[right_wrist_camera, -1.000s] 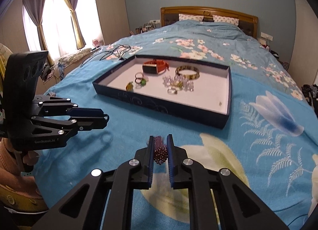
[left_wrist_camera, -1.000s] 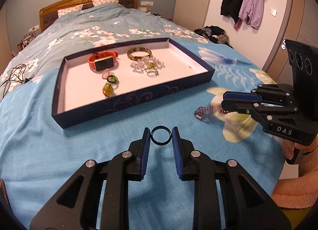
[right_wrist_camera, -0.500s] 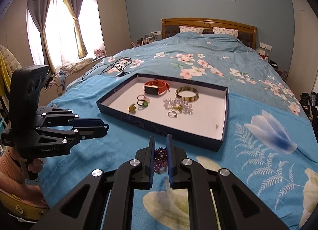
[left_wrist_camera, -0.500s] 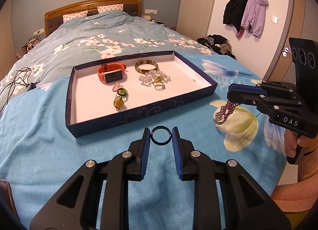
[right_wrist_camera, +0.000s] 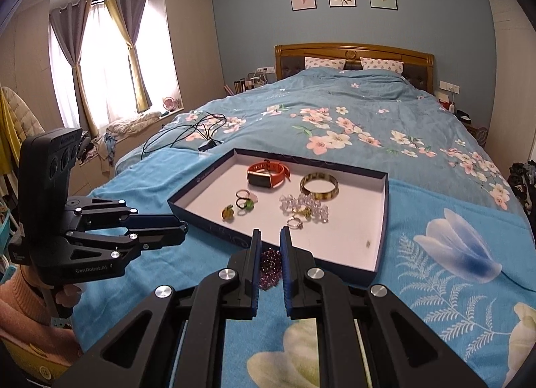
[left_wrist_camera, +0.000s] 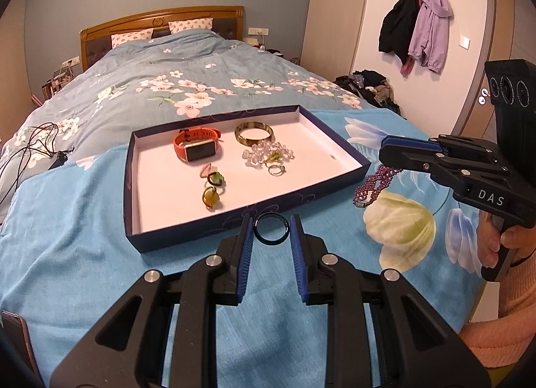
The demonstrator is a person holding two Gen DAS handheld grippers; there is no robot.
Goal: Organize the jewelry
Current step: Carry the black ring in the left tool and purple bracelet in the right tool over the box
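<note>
The left gripper (left_wrist_camera: 271, 229) pinches a dark ring (left_wrist_camera: 271, 228) between its fingers, just short of the tray (left_wrist_camera: 234, 219) ahead. To its right, the right gripper (right_wrist_camera: 268, 247) clamps a dangling purple bead bracelet (right_wrist_camera: 269, 269). Both are mid-carry (apparently); next, reach forward over the wall and release inside.

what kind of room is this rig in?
A home bedroom, most likely: a made bed with wooden headboard and pillows, curtained window, coats hanging on wall hooks.
</note>
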